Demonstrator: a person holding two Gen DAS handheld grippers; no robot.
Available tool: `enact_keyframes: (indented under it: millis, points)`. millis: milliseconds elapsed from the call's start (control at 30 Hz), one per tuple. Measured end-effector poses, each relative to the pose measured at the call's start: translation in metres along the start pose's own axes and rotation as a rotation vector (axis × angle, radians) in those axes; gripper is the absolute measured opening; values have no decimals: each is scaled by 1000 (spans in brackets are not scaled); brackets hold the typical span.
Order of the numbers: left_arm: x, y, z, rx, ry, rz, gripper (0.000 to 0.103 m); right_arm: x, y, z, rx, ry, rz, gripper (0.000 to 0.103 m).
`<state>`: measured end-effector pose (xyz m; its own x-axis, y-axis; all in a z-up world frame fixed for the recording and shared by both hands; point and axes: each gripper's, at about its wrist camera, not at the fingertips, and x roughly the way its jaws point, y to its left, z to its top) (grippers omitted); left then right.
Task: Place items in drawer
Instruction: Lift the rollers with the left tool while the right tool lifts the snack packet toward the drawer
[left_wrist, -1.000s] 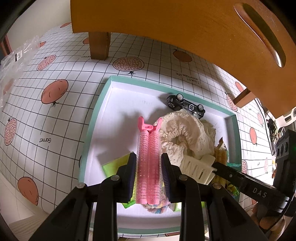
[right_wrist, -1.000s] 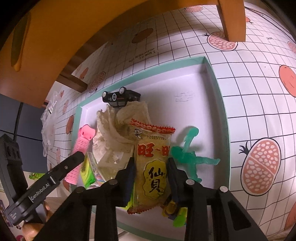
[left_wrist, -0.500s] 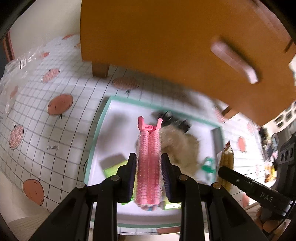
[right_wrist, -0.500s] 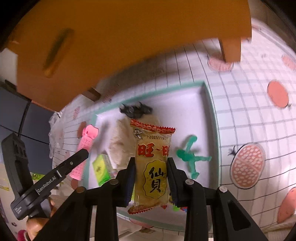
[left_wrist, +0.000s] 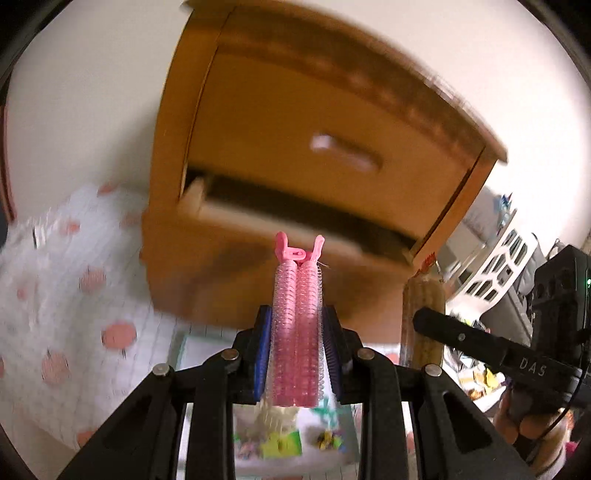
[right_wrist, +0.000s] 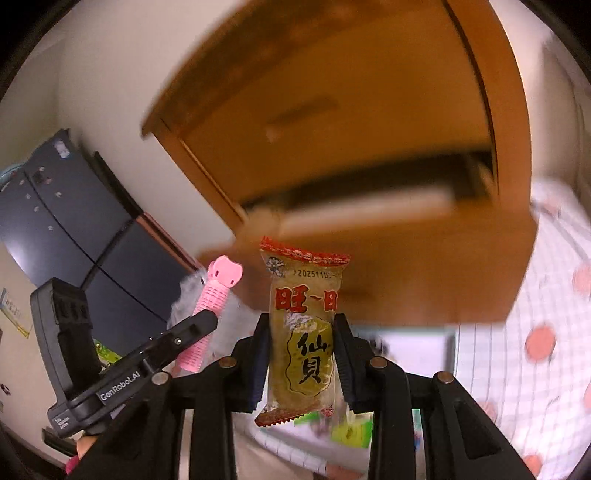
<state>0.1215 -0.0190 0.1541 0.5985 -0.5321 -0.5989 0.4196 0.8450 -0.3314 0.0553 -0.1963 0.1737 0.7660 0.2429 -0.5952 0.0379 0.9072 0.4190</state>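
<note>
Left gripper (left_wrist: 297, 345) around pink hair roller (left_wrist: 297, 321), right gripper (right_wrist: 301, 354) around snack packet (right_wrist: 304, 328)

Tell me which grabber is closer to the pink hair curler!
Left. The left gripper is shut right on the pink hair curler, touching it on both sides. The right gripper is off to the curler's right, apart from it, holding a snack packet.

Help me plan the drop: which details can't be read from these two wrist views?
- Drawer interior, both views: hidden behind its front panel, motion-blurred.
- Tray contents, left wrist view: blurred, blocked by the left claw and pink hair roller.
- Snack packet lower text, right wrist view: covered by the right claw.
</note>
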Motion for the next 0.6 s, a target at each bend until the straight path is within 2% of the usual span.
enact_keyframes:
  millis: [167,333,433,600]
  points:
    - [-2,-15,53,41,-54,4,28,-17,16,55,-62,-62,-58,34]
    - [14,-19,86,45,-83,30,28,-16,14,93,-83,-93,-126,34]
    - [28,-22,99,53,-86,52,28,-7,8,105,-101,-98,-171,34]
    - [60,-16,101,55,-35,105,28,18,-9,107,-93,-53,-236,34]
